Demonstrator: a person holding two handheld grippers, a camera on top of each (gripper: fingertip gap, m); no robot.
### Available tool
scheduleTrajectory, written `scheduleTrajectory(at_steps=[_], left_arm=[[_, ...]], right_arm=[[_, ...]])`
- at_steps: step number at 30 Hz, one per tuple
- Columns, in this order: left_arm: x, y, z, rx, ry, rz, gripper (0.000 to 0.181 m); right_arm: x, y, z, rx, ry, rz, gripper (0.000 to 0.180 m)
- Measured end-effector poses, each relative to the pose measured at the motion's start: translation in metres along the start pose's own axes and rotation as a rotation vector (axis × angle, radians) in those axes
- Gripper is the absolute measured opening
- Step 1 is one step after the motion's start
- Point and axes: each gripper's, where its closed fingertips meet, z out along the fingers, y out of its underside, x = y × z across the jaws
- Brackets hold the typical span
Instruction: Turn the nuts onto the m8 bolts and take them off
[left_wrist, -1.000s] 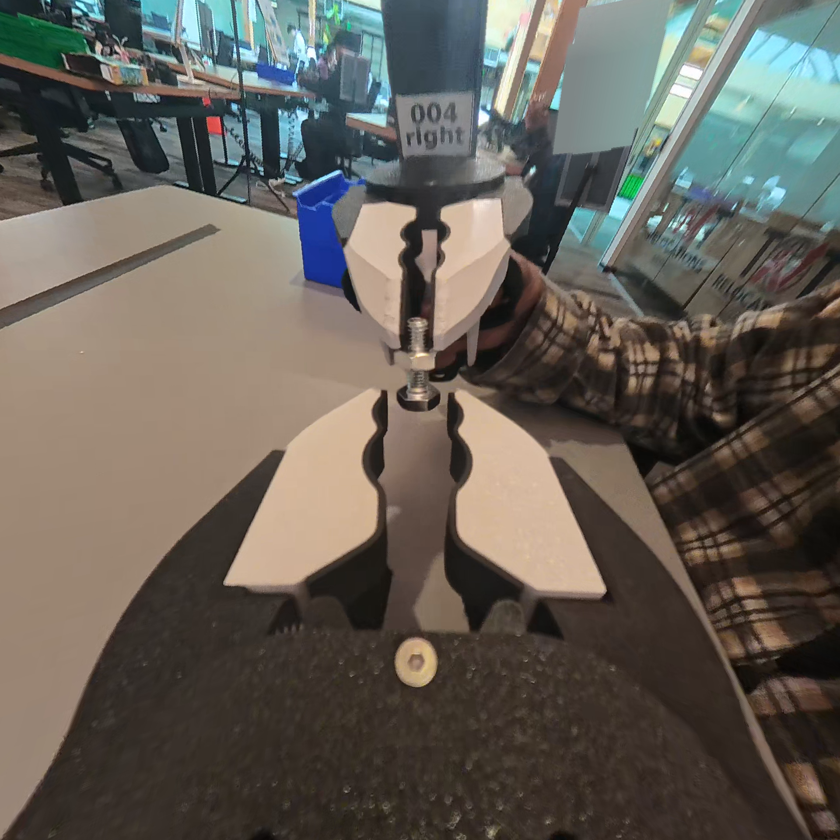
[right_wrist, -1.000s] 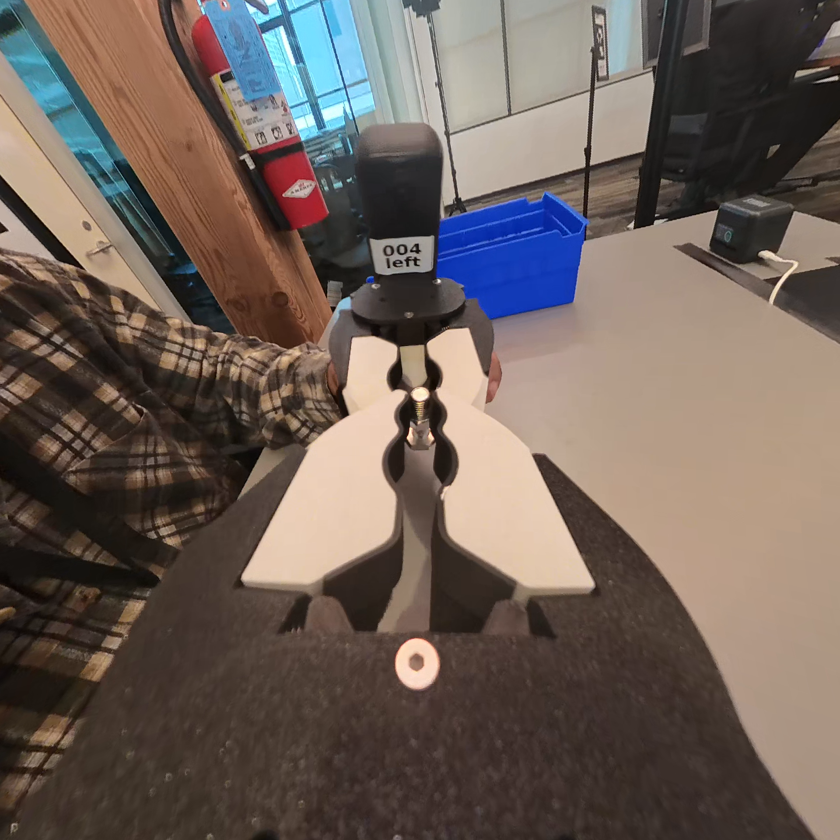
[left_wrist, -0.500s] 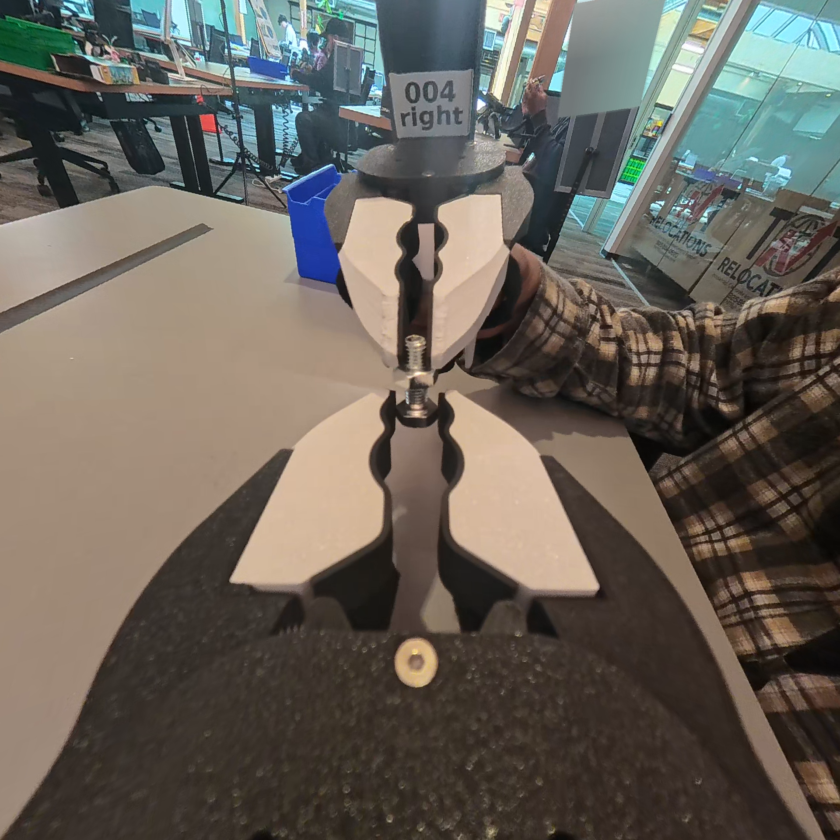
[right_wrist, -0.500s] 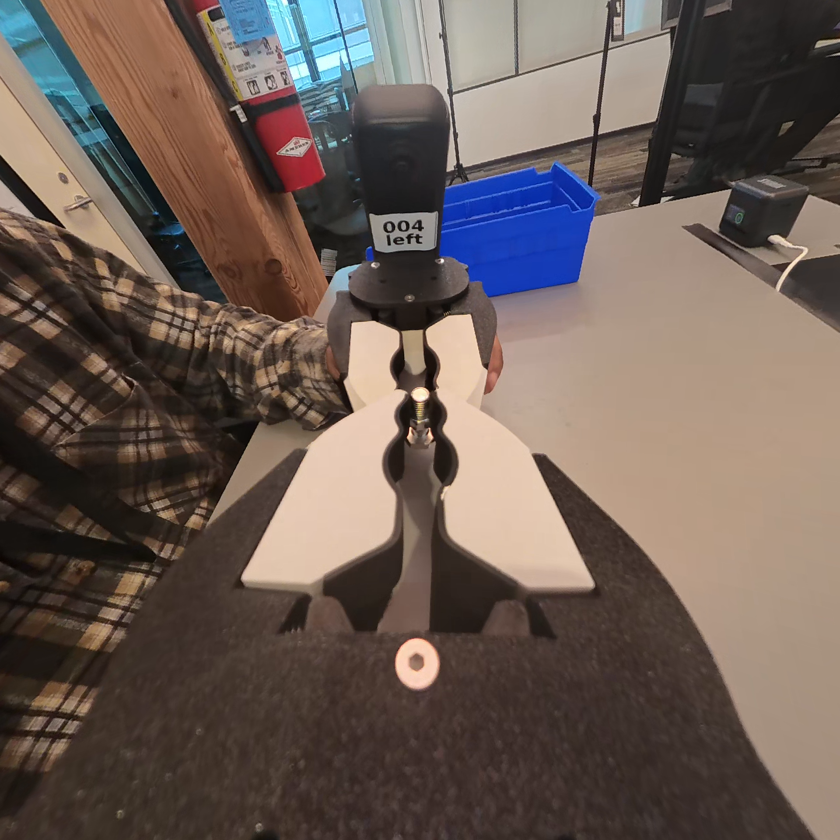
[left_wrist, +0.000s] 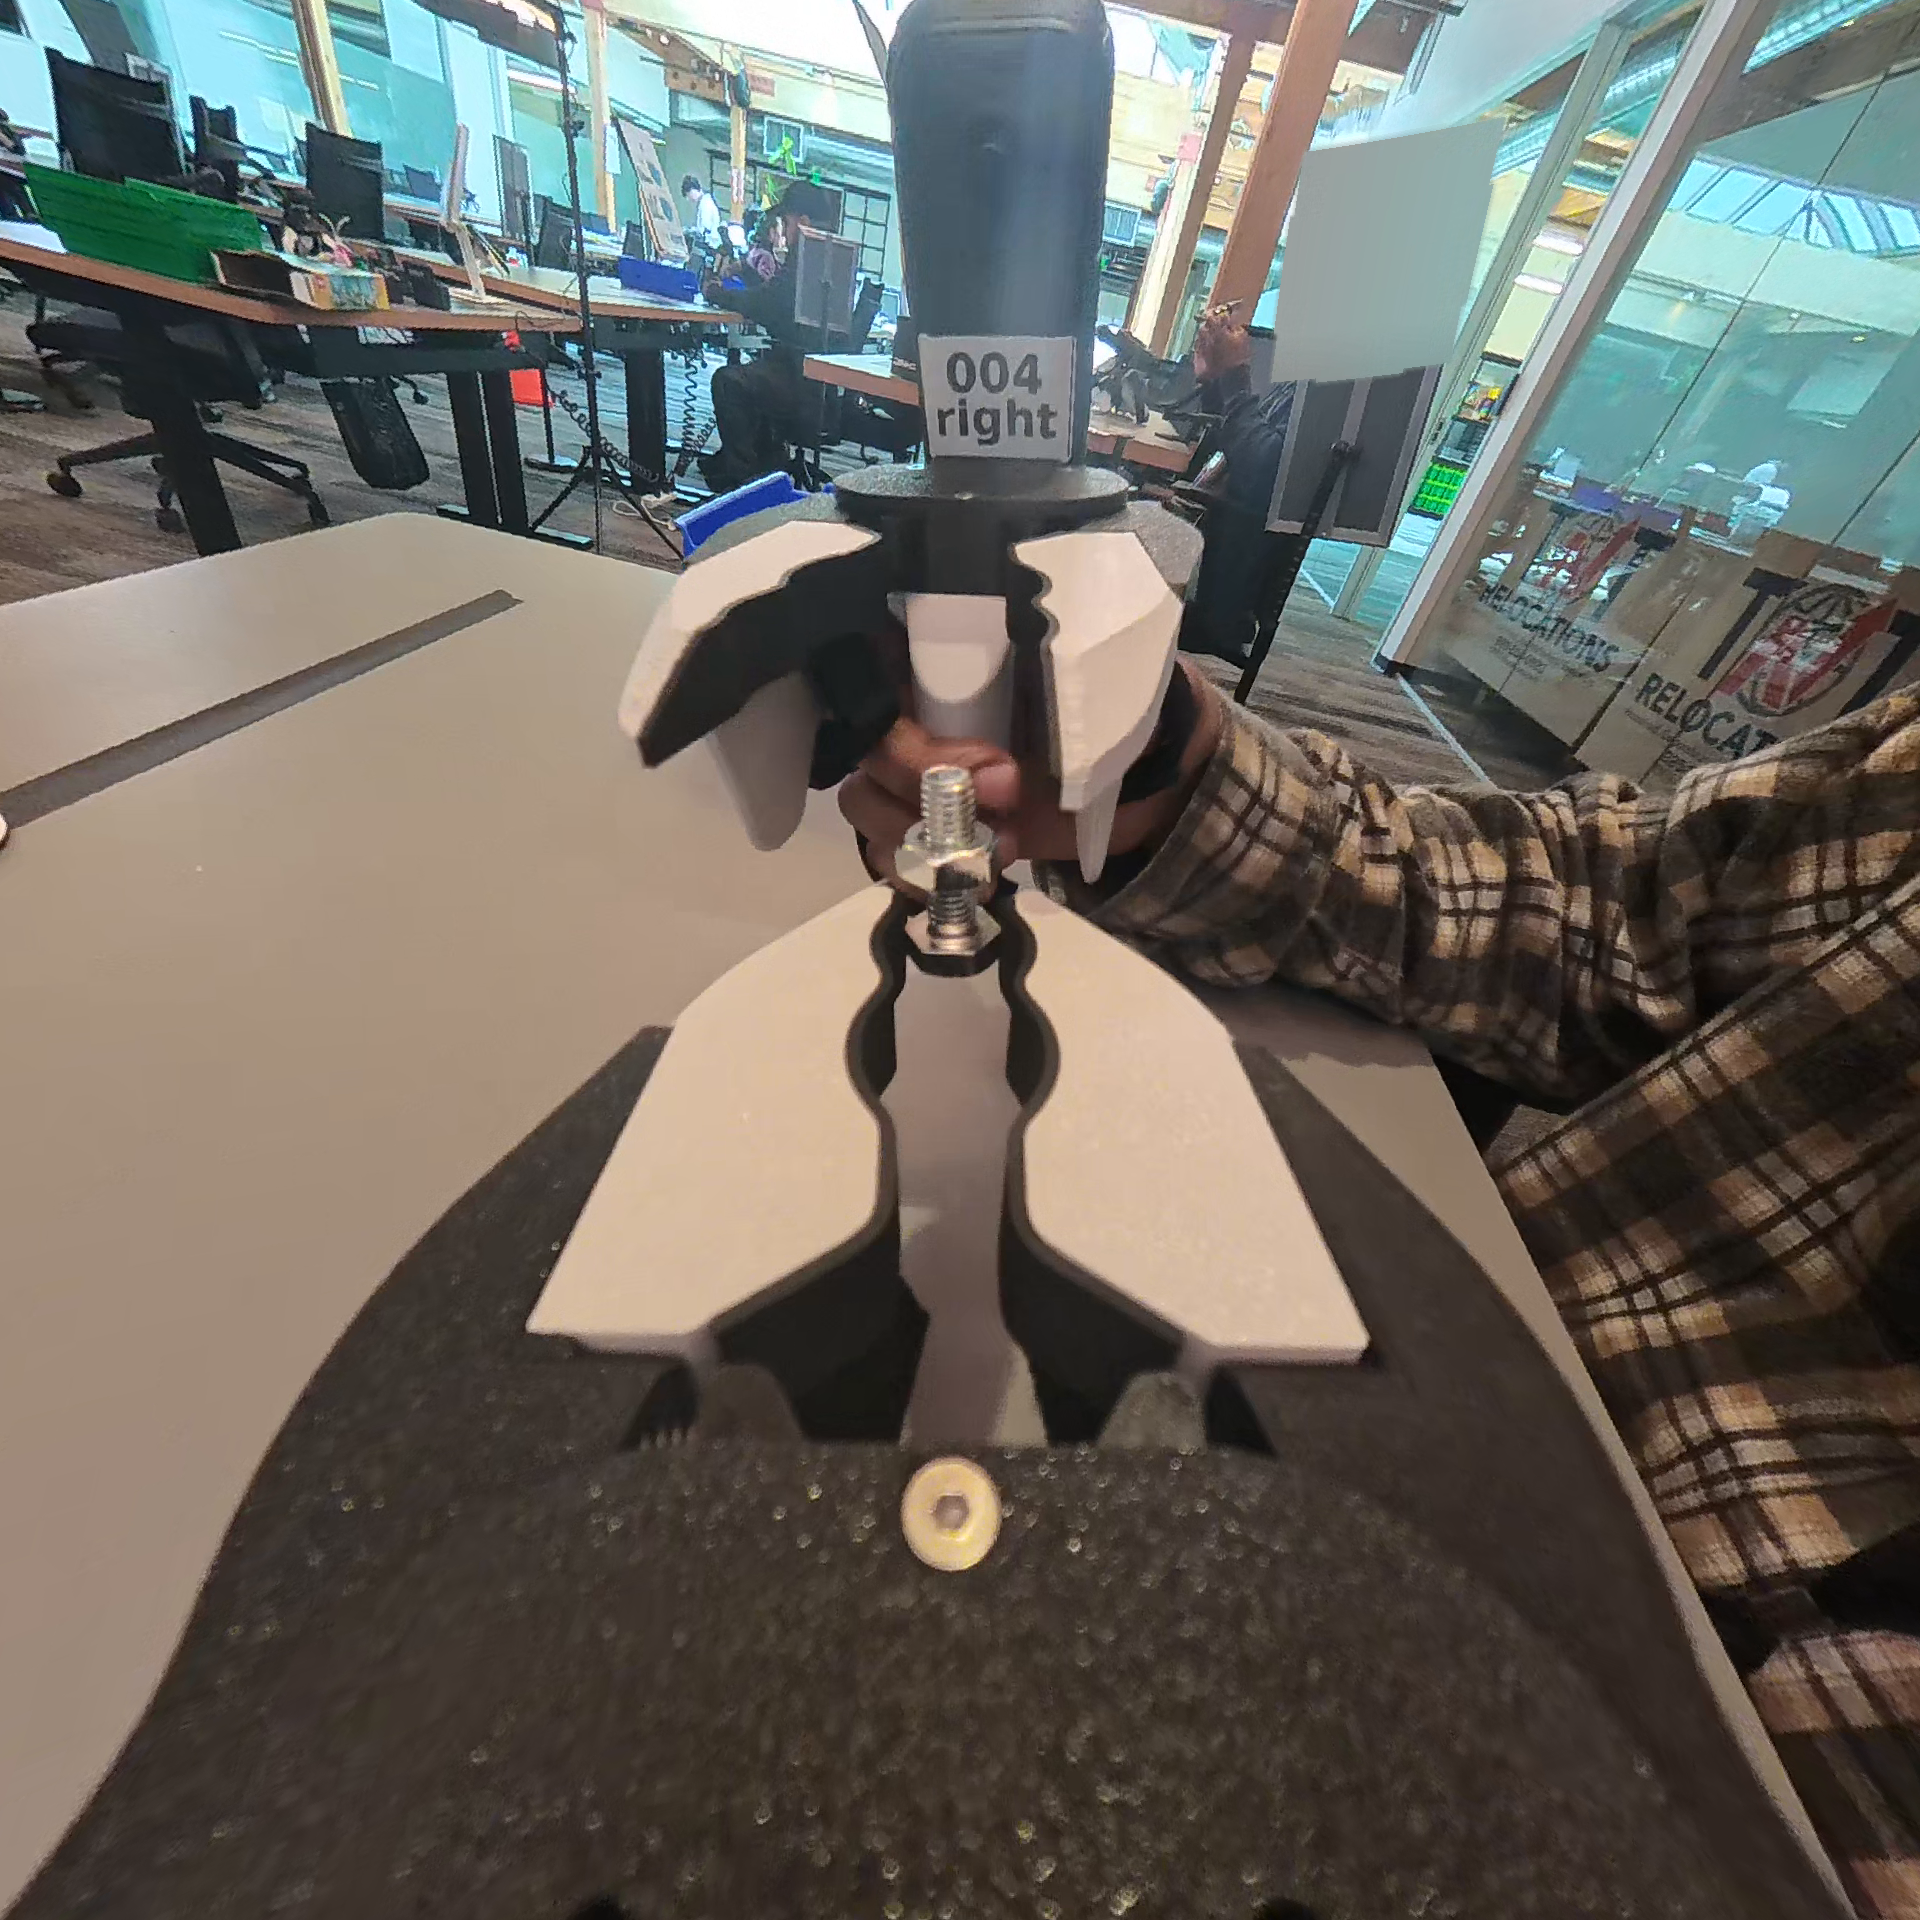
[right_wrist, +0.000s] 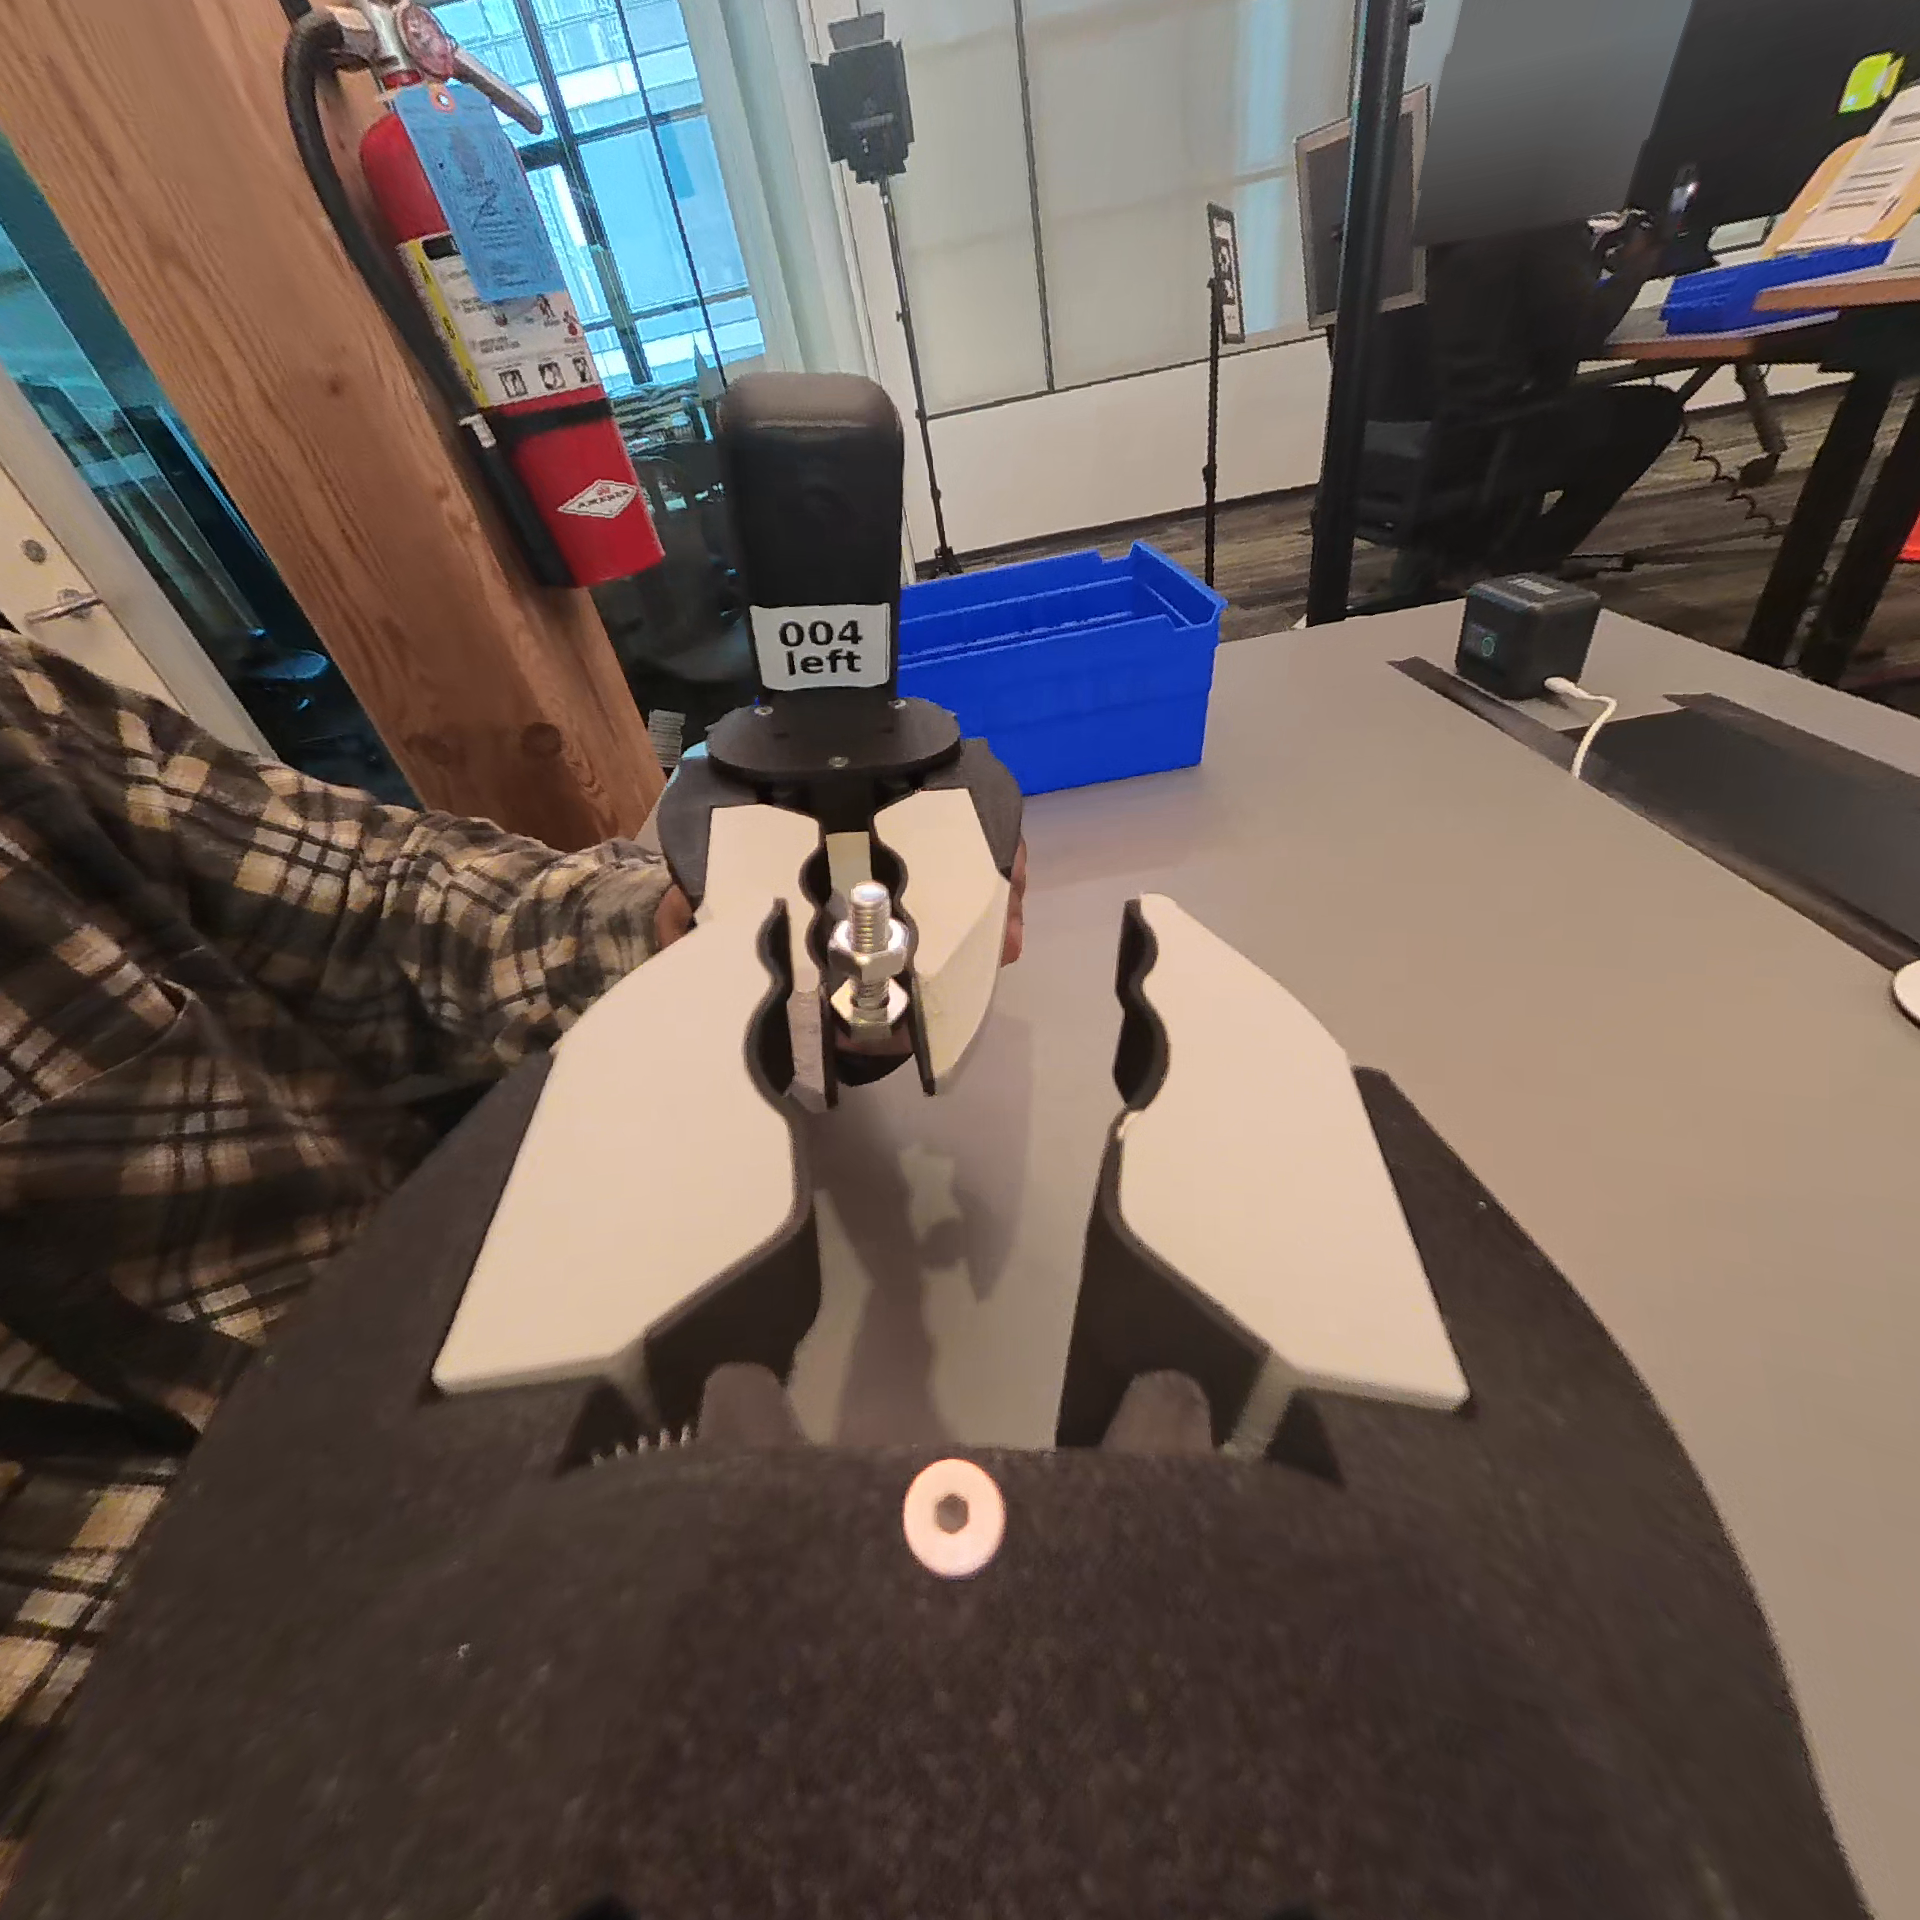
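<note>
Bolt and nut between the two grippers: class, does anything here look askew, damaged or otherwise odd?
Nothing stands out. The bolt stands upright, head clamped in the left gripper, and the nut sits level partway down its thread. The right gripper has its jaws spread wide, clear of the nut. The table shows no spills.

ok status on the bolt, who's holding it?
Left gripper shut on the bolt head, bolt upright. Right gripper open, jaws wide, clear of the nut. Nut sits midway on the thread. Nothing in the way.

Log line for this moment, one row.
left tool: shut on bolt head | right tool: open, off nut | nut: on bolt thread | table
</note>
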Motion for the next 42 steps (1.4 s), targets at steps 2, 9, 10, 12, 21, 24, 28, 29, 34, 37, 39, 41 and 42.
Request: scheduleTrajectory(at_steps=[2,9,10,12,21,24,28,29,34,37,39,41,42], left_arm=[[0.000,-0.002,-0.001,0.014,0.001,-0.001,0.016],[0.004,-0.009,-0.003,0.040,0.012,0.014,0.016],[0.005,-0.009,-0.003,0.040,0.010,0.018,0.016],[0.005,-0.008,-0.002,0.041,0.012,0.017,0.016],[0.005,-0.013,-0.004,0.062,0.008,0.024,0.016],[0.006,-0.011,-0.003,0.060,0.010,0.024,0.016],[0.006,-0.014,-0.006,0.066,0.005,0.032,0.016],[0.006,-0.014,-0.006,0.068,0.001,0.033,0.016],[0.005,-0.012,-0.004,0.063,-0.002,0.033,0.016],[0.005,-0.015,-0.006,0.071,-0.009,0.045,0.016],[0.005,-0.016,-0.007,0.077,-0.007,0.042,0.016],[0.005,-0.014,-0.006,0.069,-0.008,0.044,0.016],[0.005,-0.013,-0.005,0.066,-0.007,0.043,0.016]], right_arm=[[0.000,0.001,0.002,-0.004,0.001,0.001,0.060],[0.014,-0.004,-0.010,0.023,0.067,0.011,0.060],[0.012,-0.008,-0.010,0.046,0.051,0.022,0.061],[0.003,-0.009,-0.004,0.054,0.009,0.024,0.062],[0.009,-0.013,-0.008,0.069,0.041,0.033,0.067],[0.002,-0.005,0.005,0.014,0.032,0.006,0.071],[0.022,-0.006,-0.012,0.044,0.108,0.039,0.071],[0.021,-0.010,-0.015,0.066,0.098,0.053,0.071],[0.005,-0.003,0.007,0.008,0.055,0.020,0.079],[0.023,-0.002,-0.007,0.019,0.128,0.039,0.081],[0.026,-0.009,-0.015,0.061,0.131,0.062,0.082],[0.016,-0.012,-0.008,0.066,0.093,0.053,0.087],[0.010,-0.010,-0.001,0.049,0.073,0.043,0.089]])
